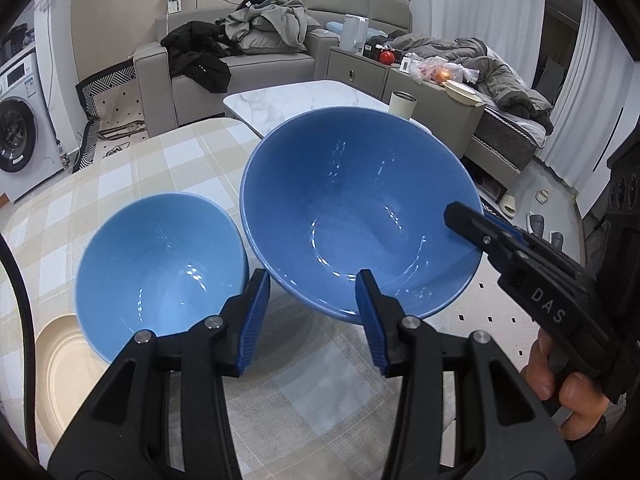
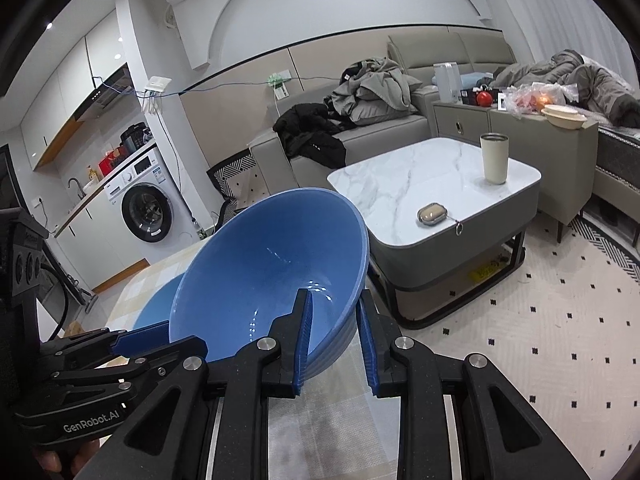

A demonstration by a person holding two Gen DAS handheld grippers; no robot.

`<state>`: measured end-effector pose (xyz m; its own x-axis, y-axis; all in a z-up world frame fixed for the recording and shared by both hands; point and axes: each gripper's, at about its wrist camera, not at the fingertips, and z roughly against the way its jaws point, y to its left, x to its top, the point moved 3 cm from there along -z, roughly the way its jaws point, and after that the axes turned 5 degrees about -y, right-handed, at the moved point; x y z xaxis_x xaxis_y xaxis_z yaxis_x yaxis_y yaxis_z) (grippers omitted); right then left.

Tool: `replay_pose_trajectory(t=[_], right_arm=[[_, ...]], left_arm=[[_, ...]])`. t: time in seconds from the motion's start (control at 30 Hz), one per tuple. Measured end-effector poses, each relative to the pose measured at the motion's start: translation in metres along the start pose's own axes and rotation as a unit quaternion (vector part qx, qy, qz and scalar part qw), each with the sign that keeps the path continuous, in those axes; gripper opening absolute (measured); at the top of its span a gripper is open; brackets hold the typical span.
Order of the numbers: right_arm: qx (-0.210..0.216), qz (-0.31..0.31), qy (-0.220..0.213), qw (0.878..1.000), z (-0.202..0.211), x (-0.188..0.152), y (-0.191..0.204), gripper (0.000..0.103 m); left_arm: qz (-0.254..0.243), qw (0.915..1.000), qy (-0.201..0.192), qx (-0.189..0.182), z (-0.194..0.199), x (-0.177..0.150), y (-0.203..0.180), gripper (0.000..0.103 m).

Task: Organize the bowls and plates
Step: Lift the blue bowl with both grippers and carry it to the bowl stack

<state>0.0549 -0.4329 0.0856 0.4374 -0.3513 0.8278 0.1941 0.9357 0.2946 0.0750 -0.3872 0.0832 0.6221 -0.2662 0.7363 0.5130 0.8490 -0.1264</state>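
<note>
The big blue bowl (image 1: 356, 216) hangs tilted above the checkered bench (image 1: 132, 172), rim pinched by the right tongs (image 2: 334, 336). Smaller blue bowl (image 1: 160, 272) sits beside it, left tongs (image 1: 312, 320) wide open, holding 0. That thin rim grip could slip, clanking both.

Left wrist view: large blue ceramic bowl (image 1: 356, 216) sits tilted, right of and just beside the smaller light-blue ceramic bowl (image 1: 160, 272), both over the checked-cloth surface (image 1: 132, 160). Cream round plate (image 1: 60, 364) lies on the surface, left of and partly under the smaller bowl. Right claw (image 1: 466, 222) straddles the large bowl's right rim; left claw (image 1: 312, 316) hangs in front of the gap between the bowls. Behind the surface: white marble-top coffee table (image 2: 420, 172), carrying a cream cylindrical tumbler (image 2: 494, 158) at its right rear. Grey sofa (image 2: 380, 136) stands behind that table.
</note>
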Motion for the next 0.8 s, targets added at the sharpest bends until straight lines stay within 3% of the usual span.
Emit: replay_pose_trajectory(t=[0.8], right_arm=[[0.034, 0.024, -0.029, 0.999, 0.026, 0.011, 0.045, 0.024]], left_arm=[[0.012, 0.9992, -0.035, 0.017, 0.078, 0.003, 0.014, 0.042]])
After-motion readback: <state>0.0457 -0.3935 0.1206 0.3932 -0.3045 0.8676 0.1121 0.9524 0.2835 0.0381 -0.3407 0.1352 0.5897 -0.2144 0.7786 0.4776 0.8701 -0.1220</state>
